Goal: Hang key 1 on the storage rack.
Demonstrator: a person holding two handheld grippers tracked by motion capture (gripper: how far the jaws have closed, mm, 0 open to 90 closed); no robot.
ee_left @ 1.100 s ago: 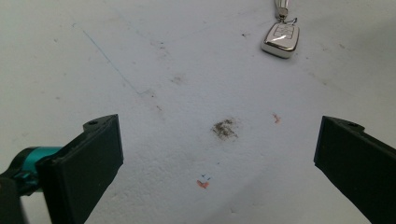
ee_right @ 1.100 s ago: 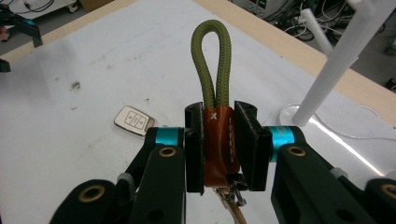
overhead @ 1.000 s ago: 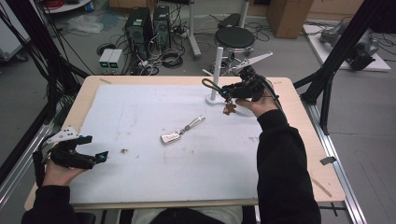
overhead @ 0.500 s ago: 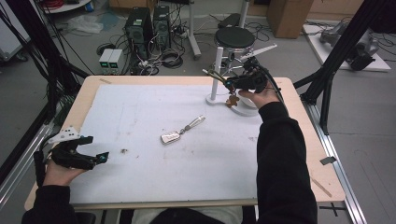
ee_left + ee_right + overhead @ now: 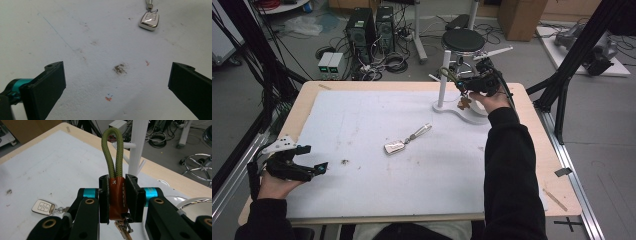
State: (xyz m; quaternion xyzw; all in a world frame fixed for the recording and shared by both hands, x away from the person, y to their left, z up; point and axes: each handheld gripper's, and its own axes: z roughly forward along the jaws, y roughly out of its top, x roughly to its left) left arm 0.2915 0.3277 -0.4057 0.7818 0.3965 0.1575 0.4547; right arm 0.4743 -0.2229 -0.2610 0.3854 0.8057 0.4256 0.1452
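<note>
In the high view, the right gripper [image 5: 467, 86] is at the upper right of the frame, raised beside the white plastic stand with short side pegs [image 5: 443, 75]. Its jaws are closed on the brown leather tab of a keychain with an olive-green rope loop [image 5: 113, 155]. In the right gripper view this loop stands upright in the centre of the frame, and one white peg [image 5: 125, 145] of the stand is just behind it, near but, as far as I can tell, not yet through the loop. Some metal keys hang below the tab at the bottom of that view, partly hidden.

My judgement is that the hanging work is about half way for this keychain: it is lifted and brought to the stand, but the loop must still be put over a peg and released. A second keychain, a white and silver car key fob with a metal clip [image 5: 394, 147], lies flat on the white foam board [image 5: 362, 115] in the centre of the high view, untouched.

The left gripper [image 5: 307, 167] rests at the lower left of the high view, its jaws wide apart and holding nothing.

Count: two keychains, one stand, two grippers.
</note>
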